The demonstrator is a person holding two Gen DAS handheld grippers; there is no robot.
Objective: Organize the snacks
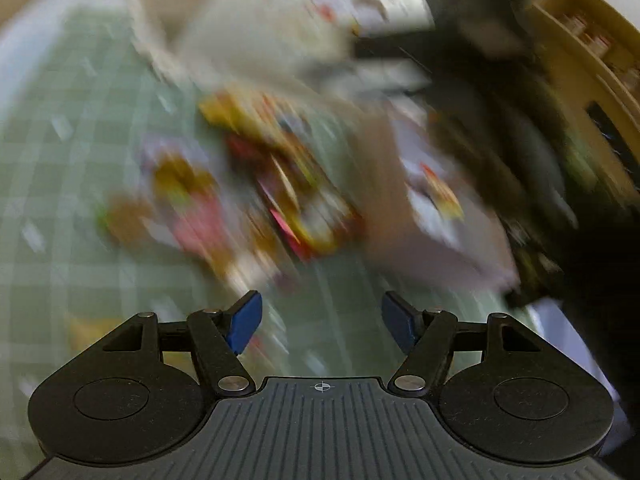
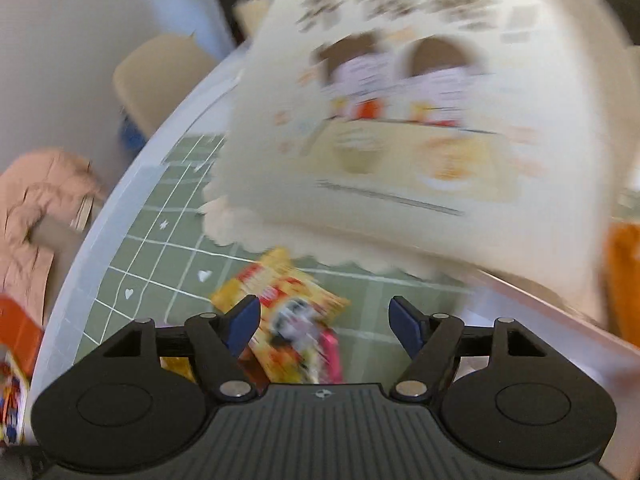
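Both tools gape, holding nothing: left tool (image 1: 322, 322) low centre, snack packets (image 1: 280, 184) heaped mid-frame on the green-gridded counter (image 1: 60, 200). Right tool (image 2: 324, 326) hangs over a yellow packet (image 2: 280, 304); the cream box (image 2: 400, 120) above looks their likely home.

left gripper (image 1: 322, 322) — jaws apart, nothing between | right gripper (image 2: 324, 325) — jaws apart, tilted down

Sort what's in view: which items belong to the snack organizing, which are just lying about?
Job:
- snack packets heaped on the green grid mat
- yellow snack packet below the right gripper
- cream printed snack box
- left gripper, jaws open and empty

Lying about:
- pink garment off the table
- beige chair
- orange object, too blurred to identify
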